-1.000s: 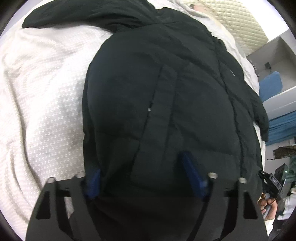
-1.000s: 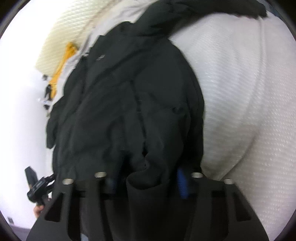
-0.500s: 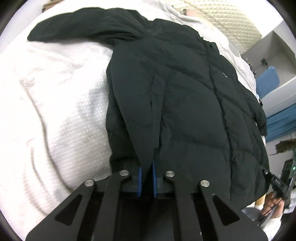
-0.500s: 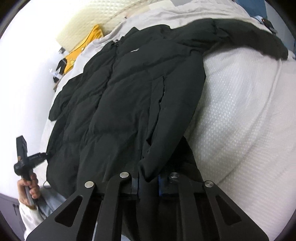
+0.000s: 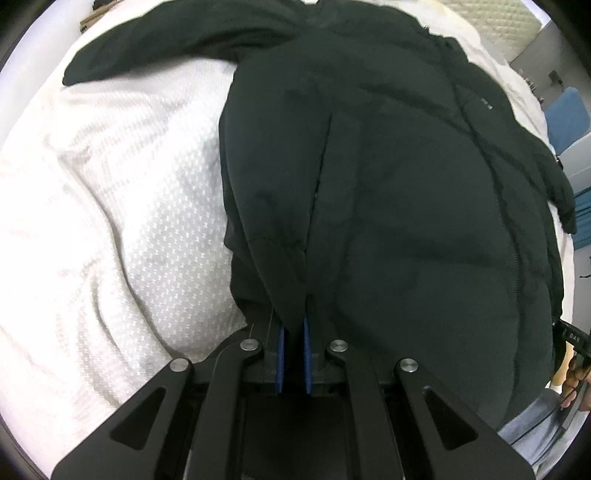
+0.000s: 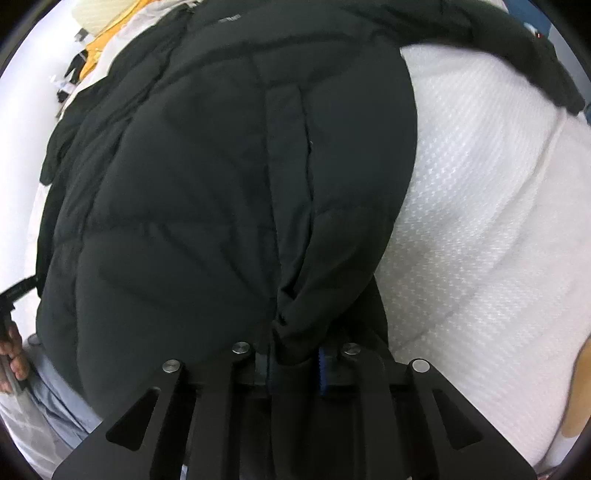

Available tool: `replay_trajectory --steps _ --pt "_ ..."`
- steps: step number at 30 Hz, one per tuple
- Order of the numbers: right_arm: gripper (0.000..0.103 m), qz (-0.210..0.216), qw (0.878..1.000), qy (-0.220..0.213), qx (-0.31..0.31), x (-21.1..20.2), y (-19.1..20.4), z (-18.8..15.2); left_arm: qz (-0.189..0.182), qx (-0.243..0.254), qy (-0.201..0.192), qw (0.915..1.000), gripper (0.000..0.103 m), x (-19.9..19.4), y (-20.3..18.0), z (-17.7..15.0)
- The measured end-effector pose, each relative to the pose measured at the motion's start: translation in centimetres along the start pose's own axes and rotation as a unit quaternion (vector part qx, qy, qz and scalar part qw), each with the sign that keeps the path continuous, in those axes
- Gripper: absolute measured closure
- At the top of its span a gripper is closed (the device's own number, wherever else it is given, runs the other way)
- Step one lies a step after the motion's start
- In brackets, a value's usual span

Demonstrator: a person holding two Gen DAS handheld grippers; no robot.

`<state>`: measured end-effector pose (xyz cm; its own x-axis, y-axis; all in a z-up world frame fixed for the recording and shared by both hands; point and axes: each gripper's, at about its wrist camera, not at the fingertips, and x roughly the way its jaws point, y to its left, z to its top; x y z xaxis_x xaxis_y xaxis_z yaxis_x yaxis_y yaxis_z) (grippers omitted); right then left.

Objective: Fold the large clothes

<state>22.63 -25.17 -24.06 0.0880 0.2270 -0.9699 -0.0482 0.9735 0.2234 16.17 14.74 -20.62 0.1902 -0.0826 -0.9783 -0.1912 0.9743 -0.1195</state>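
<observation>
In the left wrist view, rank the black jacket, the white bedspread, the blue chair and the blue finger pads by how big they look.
1. Black jacket
2. White bedspread, though more may lie under the jacket
3. Blue chair and the blue pads on the left fingers: unsure, since the pads are very near the camera and the chair is far.

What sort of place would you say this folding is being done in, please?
Probably a bedroom: the black jacket lies on a white textured bedspread, and a quilted cream headboard stands at the far end. Both grippers pinch its hem.
</observation>
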Motion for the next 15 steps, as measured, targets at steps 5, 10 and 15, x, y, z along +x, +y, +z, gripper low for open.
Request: replay_trajectory --steps 5,10,15 --pt "0.085 0.013 1.000 -0.004 0.004 0.4 -0.6 0.3 0.022 0.022 -0.011 0.9995 0.095 0.2 -0.6 -0.2" --pt "0.073 0.038 0.999 -0.017 0.032 -1.1 -2.5 -0.9 0.002 0.005 -0.027 0.9996 0.091 -1.1 0.4 -0.5" --pt "0.055 0.019 0.998 -0.058 0.019 -4.6 -3.4 -0.7 -0.007 -0.015 -0.066 0.9977 0.023 -4.2 2.4 -1.2"
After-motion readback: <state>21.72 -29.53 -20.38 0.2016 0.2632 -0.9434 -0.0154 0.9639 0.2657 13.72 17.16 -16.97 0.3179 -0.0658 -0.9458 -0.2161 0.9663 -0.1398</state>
